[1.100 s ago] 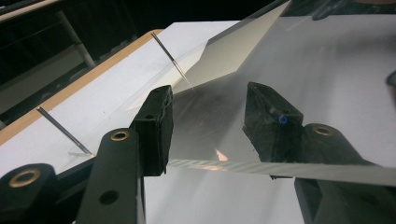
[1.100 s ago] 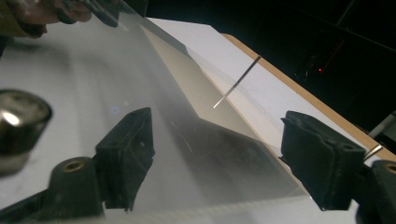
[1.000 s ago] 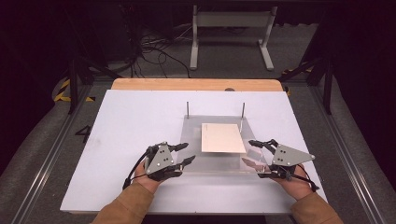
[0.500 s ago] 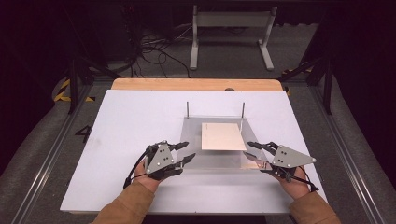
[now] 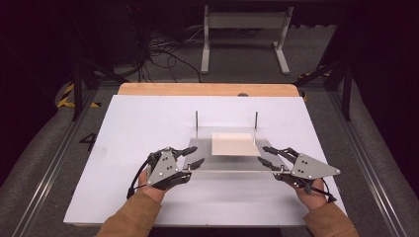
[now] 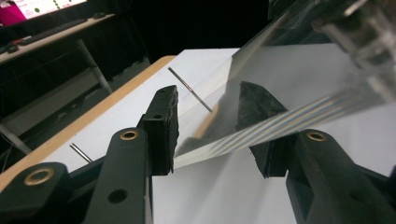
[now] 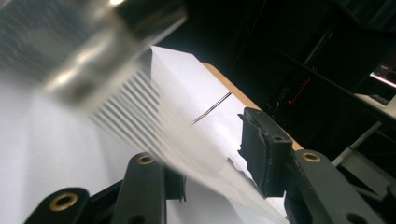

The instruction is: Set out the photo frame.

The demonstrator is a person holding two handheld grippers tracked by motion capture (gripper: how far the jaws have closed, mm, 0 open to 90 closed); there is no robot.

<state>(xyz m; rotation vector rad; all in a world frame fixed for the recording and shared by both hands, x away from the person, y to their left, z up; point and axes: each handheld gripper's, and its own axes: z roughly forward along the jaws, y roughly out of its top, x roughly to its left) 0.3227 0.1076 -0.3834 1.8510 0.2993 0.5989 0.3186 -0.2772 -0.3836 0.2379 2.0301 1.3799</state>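
A clear plastic plate (image 5: pixel 225 164) lies flat on the white board (image 5: pixel 143 123), with a cream square sheet (image 5: pixel 233 144) resting on it. Two thin metal pins (image 5: pixel 196 119) stand upright at the plate's far edge. My left gripper (image 5: pixel 193 155) is open at the plate's near left corner. In the left gripper view the plate's edge (image 6: pixel 261 133) runs between the spread jaws of the left gripper (image 6: pixel 210 133). My right gripper (image 5: pixel 264 154) is open at the near right corner. The right gripper (image 7: pixel 217 170) straddles the blurred plate edge (image 7: pixel 140 107).
A wooden strip (image 5: pixel 207 89) borders the board's far side. Beyond it, a white metal stand (image 5: pixel 244 29) and loose cables (image 5: pixel 163 52) sit on the dark floor. Metal rails (image 5: pixel 54 163) run along both sides of the board.
The right gripper has edged slightly left, closer in on the plate's right corner. The left gripper has hardly moved. The plate and sheet lie as before.
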